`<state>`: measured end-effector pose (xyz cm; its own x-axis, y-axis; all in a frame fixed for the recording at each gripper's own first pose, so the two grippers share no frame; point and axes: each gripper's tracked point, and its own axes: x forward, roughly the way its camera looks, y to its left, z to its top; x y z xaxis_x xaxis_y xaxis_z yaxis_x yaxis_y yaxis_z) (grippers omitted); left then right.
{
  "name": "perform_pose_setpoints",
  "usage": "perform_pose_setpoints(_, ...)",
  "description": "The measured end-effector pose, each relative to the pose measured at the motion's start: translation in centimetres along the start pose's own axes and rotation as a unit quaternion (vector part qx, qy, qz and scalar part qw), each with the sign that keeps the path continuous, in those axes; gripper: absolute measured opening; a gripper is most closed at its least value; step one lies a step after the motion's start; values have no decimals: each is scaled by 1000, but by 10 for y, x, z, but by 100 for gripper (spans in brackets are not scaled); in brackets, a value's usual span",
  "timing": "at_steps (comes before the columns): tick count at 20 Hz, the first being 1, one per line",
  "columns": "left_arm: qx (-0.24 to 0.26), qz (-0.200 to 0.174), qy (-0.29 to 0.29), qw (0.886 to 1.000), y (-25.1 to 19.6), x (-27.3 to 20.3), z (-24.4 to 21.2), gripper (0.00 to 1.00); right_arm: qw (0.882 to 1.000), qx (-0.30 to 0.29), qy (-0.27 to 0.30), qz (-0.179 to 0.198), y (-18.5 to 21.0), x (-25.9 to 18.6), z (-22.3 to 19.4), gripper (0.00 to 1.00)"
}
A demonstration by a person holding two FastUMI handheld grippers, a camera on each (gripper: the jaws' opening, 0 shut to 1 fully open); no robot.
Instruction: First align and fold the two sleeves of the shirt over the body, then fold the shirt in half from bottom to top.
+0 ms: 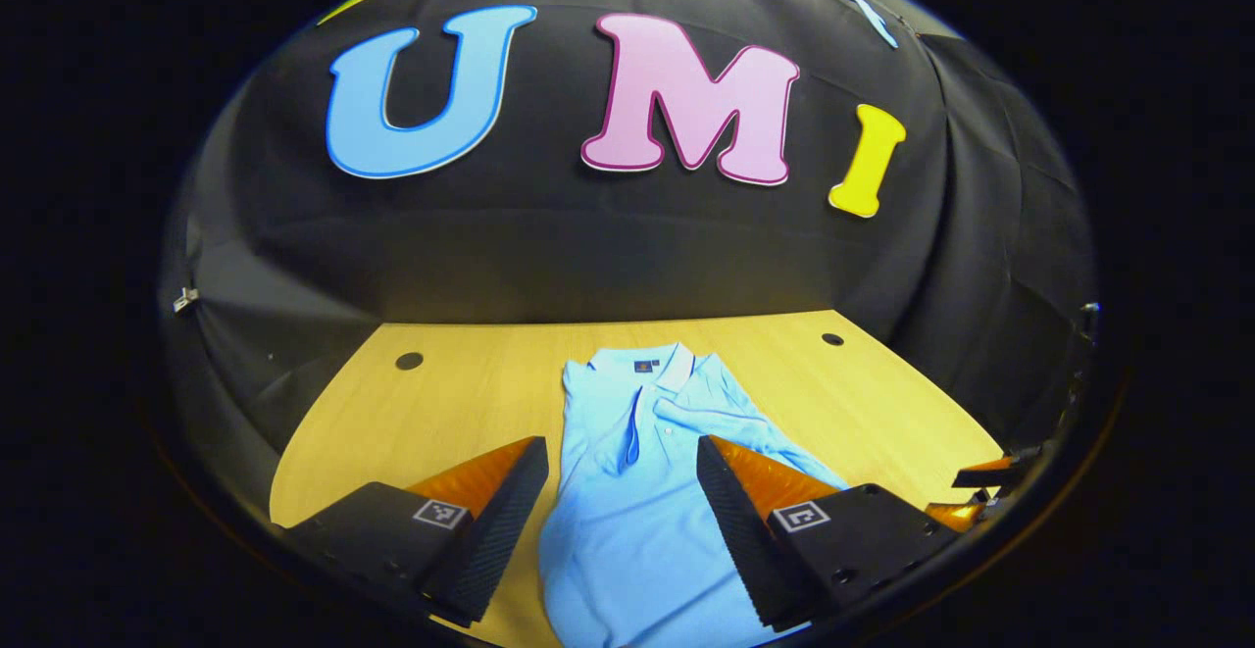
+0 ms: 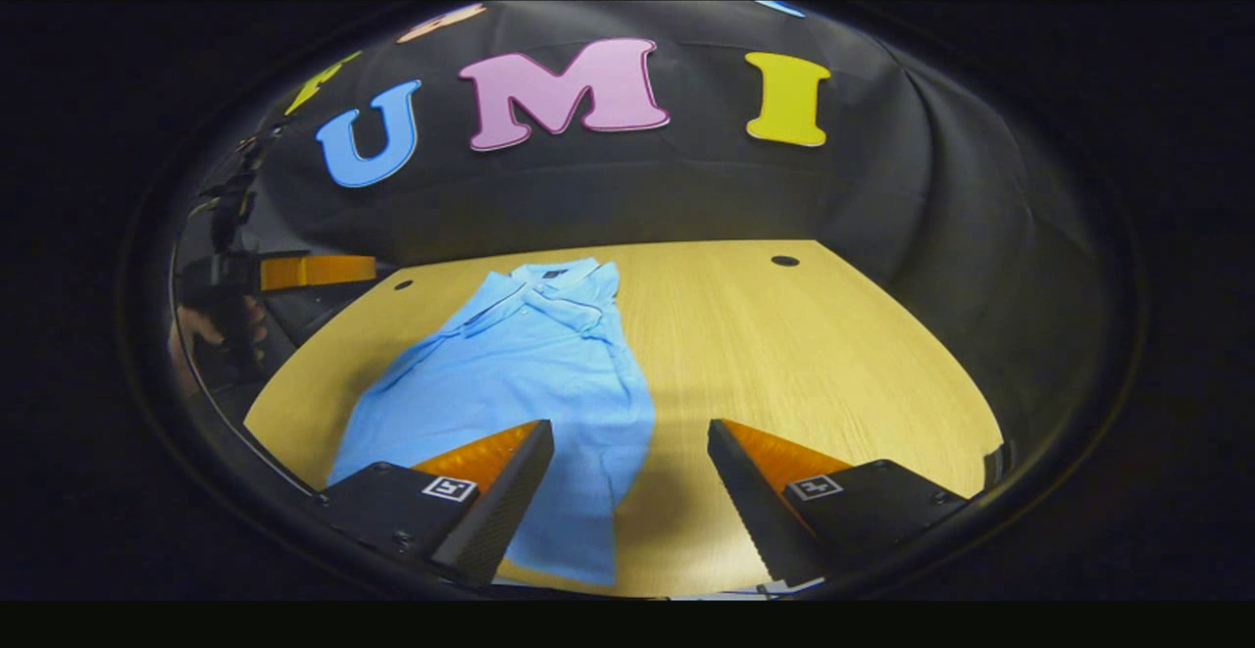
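A light blue polo shirt (image 1: 627, 491) lies flat on the wooden table (image 1: 471, 383), collar toward the far wall, with both sleeves folded in over the body. My left gripper (image 1: 623, 476) hovers open above the shirt's lower body, nothing between its fingers. In the right gripper view the same shirt (image 2: 520, 373) lies left of centre. My right gripper (image 2: 630, 452) stands open over the shirt's right hem edge and bare table. The left gripper (image 2: 314, 271) and the hand holding it appear at the far left of that view.
Two round cable holes (image 1: 409, 361) (image 1: 832, 339) sit near the table's far corners. Black cloth wall encloses the table on the far side and both flanks. Bare wood (image 2: 804, 364) stretches to the right of the shirt.
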<state>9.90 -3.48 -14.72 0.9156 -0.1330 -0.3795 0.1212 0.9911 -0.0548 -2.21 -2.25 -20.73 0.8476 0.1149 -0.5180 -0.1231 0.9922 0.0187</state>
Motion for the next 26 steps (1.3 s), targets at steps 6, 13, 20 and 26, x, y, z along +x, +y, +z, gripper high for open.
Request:
perform_pose_setpoints(6, -33, 3, 53, 998, -1, -77, -83, 97, 999, 5, 32, 1, 18, -28, -37, 99)
perform_pose_setpoints(13, -38, 31, 141, 989, 8, -81, -193, 98, 996, 18, 84, -4, 31, -22, -91, 99)
perform_pose_setpoints(20, -31, 53, 190, 980, 16, -72, -239, 98, 992, 15, 124, -19, 31, -6, -128, 99)
perform_pose_setpoints(26, -4, 55, 210, 976, 15, -71, -254, 98, 991, -14, 132, -28, 30, -5, -134, 97)
